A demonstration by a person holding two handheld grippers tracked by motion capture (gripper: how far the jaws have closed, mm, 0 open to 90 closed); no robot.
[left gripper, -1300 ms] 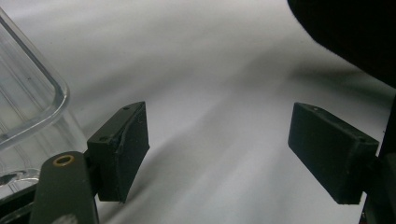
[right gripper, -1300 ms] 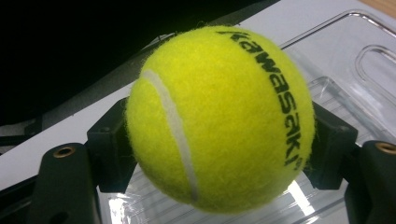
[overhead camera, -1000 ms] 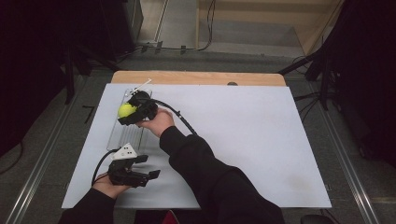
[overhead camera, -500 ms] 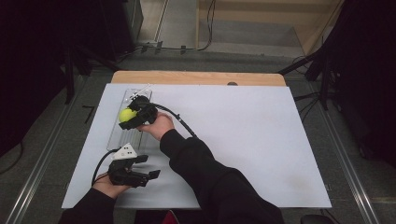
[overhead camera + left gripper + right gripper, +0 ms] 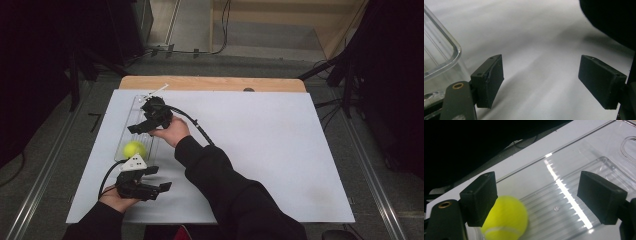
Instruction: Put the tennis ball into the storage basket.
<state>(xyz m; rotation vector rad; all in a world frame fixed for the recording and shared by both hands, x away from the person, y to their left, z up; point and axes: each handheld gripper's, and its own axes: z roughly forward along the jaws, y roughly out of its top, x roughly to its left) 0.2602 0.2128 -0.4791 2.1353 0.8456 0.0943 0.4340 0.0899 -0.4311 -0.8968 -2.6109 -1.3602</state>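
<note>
We see the yellow ball (image 5: 135,148) lying in the clear tray (image 5: 131,116) on the desk (image 5: 260,145), both the right claw (image 5: 141,126) and left claw (image 5: 156,178) spread and empty, so we judge the placing step done and withdrawal next.

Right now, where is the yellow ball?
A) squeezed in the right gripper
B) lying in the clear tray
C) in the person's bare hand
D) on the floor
B: the tennis ball lies in the clear plastic tray near its closer end, while the right gripper hangs over the tray with its jaws wide apart and nothing between them, as the right gripper view also shows.
</note>
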